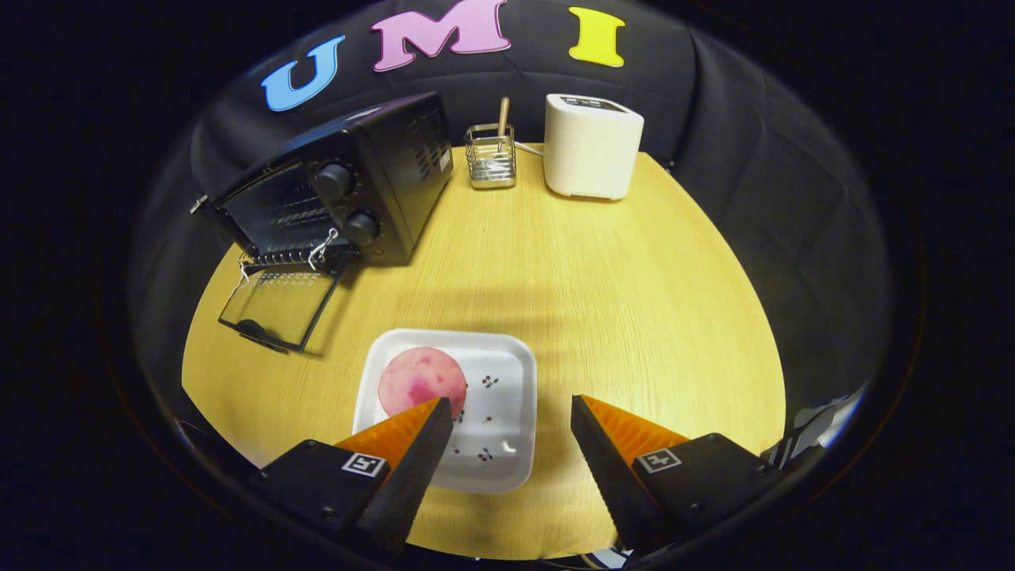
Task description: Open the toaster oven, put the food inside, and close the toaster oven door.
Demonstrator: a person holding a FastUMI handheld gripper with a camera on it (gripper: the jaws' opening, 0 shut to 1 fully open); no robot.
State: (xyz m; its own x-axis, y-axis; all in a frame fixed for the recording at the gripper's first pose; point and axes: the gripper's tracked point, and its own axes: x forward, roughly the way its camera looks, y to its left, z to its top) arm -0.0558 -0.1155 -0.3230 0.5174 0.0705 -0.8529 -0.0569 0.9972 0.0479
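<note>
Just ahead of my fingers, which I hold spread wide with nothing between them, a white tray sits on the table with a round pink slice of food at the left fingertip. Well beyond, to the left, the toaster oven stands with its glass door dropped open.

white toaster upright at table's far edge | wire caddy beside it, holding wooden-handled utensil
</note>
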